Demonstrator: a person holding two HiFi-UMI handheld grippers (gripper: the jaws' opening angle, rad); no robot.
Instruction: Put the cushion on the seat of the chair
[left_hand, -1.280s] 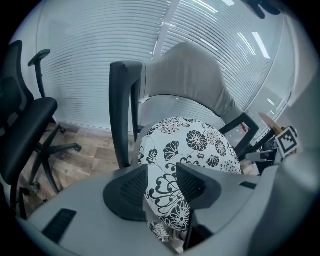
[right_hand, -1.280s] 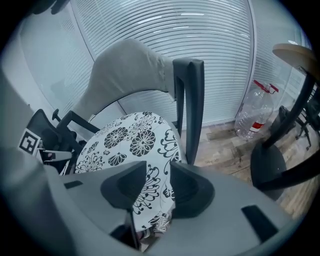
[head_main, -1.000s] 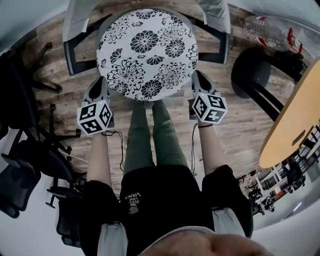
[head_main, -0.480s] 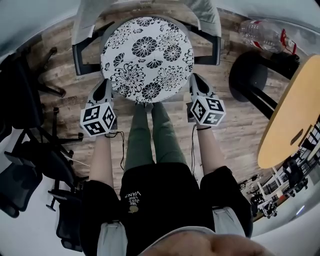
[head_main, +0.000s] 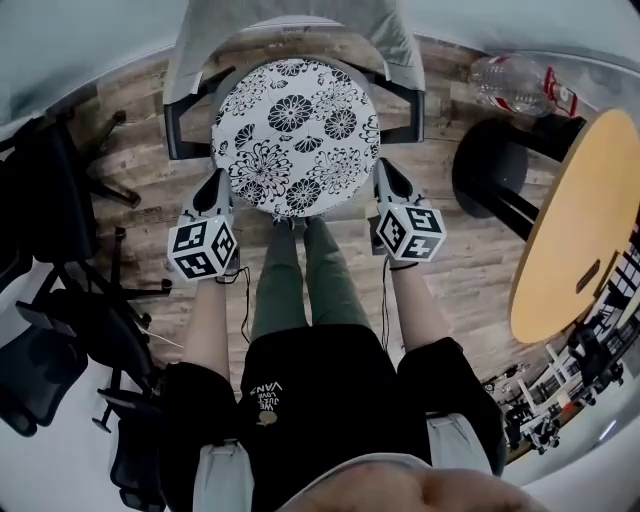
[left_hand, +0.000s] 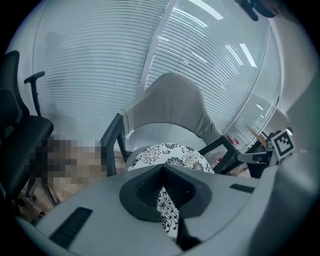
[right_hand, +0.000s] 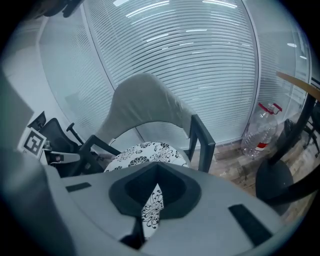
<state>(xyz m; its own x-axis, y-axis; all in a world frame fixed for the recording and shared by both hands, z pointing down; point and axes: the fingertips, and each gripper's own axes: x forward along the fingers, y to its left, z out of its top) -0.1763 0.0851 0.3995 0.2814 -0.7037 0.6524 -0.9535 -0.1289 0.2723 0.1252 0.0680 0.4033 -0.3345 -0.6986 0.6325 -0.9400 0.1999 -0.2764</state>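
A round white cushion (head_main: 295, 135) with black flower print hangs in the air in front of a grey chair (head_main: 385, 35) with black armrests. My left gripper (head_main: 216, 192) is shut on the cushion's left edge. My right gripper (head_main: 384, 180) is shut on its right edge. In the left gripper view the cushion (left_hand: 172, 154) runs from between the shut jaws toward the chair's grey backrest (left_hand: 172, 102). The right gripper view shows the same: printed fabric of the cushion (right_hand: 151, 209) pinched in the jaws, the chair (right_hand: 142, 100) behind. The cushion hides the seat.
A large plastic water bottle (head_main: 515, 80) lies on the wood floor at the right. A round wooden table (head_main: 575, 230) on a black foot (head_main: 495, 165) stands to the right. Black office chairs (head_main: 50, 330) crowd the left. Window blinds (left_hand: 100, 75) close the far side.
Both grippers have risen with the cushion held between them. In the head view the cushion now lies further over the chair, between its armrests.
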